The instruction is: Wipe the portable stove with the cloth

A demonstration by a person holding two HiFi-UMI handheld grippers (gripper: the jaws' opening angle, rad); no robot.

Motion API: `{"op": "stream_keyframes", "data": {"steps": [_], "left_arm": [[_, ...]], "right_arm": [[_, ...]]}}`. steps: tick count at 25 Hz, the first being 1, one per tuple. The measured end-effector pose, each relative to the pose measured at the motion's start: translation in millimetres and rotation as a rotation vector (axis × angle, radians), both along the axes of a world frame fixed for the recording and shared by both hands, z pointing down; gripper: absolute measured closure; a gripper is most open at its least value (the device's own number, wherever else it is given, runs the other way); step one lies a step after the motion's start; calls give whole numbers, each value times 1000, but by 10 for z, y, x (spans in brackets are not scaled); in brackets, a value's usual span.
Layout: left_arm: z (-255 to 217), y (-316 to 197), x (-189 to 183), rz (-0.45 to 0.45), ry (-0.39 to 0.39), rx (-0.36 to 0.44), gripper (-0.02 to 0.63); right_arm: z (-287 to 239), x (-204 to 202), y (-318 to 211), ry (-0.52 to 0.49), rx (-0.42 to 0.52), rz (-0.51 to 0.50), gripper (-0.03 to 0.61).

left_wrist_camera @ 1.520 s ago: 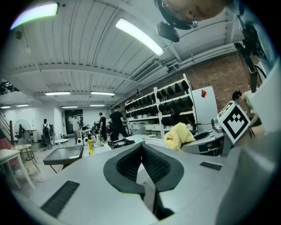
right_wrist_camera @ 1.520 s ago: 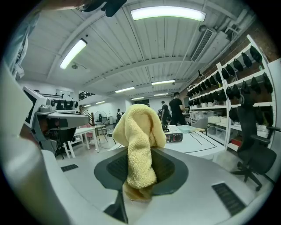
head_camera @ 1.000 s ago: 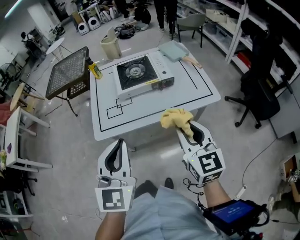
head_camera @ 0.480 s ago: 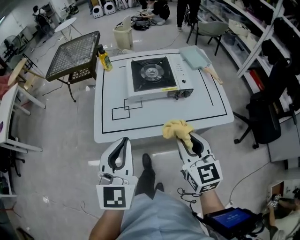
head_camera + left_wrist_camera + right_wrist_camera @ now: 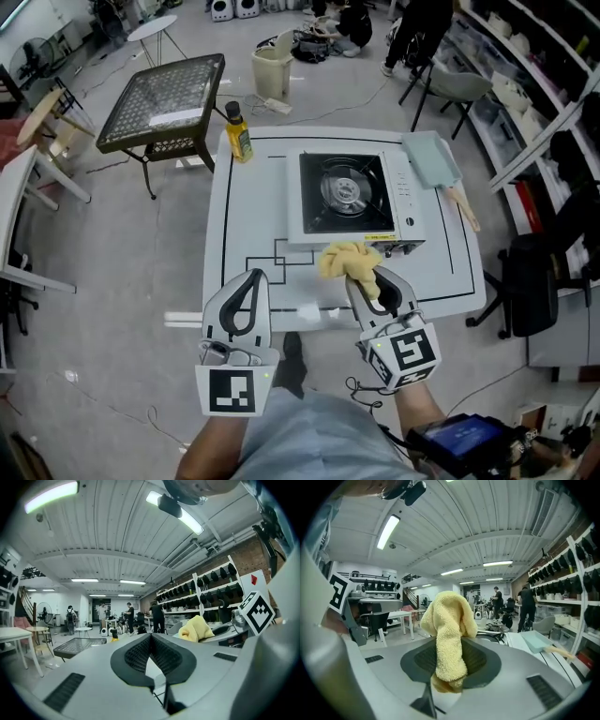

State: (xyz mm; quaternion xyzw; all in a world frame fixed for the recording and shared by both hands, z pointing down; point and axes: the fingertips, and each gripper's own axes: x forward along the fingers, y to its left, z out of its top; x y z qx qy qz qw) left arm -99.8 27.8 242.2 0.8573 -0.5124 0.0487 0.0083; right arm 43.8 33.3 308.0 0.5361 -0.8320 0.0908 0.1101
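The portable stove [image 5: 347,197], white with a black burner, sits mid-table on the white table [image 5: 230,234]. A crumpled yellow cloth [image 5: 349,261] hangs just in front of the stove's front edge, and my right gripper [image 5: 364,275] is shut on it. In the right gripper view the cloth [image 5: 450,620] stands up out of the jaws of the right gripper [image 5: 449,644] and hides part of the stove [image 5: 494,631]. My left gripper [image 5: 253,276] hovers over the table's near edge, left of the cloth. In the left gripper view the left gripper [image 5: 151,637] is shut on nothing.
A yellow bottle [image 5: 238,132] stands at the table's far left corner. A pale blue dustpan with a wooden handle [image 5: 435,161] lies right of the stove. A black mesh side table [image 5: 167,98], a bin [image 5: 273,73] and an office chair [image 5: 544,272] stand around the table.
Both grippers and the view have moved forward to the table. The cloth, earlier at the table's near edge, now hangs just before the stove's front. Both grippers' states are unchanged.
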Motion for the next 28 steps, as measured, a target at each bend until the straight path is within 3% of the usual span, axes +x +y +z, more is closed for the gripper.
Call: {"op": "stream_keyframes", "data": {"steps": [6, 12, 21, 28], "left_arm": [[-271, -503, -274, -54, 47, 69, 595], [-327, -751, -360, -90, 40, 78, 595], [197, -944, -525, -227, 5, -51, 595], [764, -972, -635, -300, -78, -162, 595]], "right_arm": [[-341, -336, -612, 29, 72, -72, 453], [-456, -504, -948, 23, 103, -137, 453], [136, -832, -1248, 19, 10, -312, 453], [884, -1016, -1241, 45, -105, -426, 454]]}}
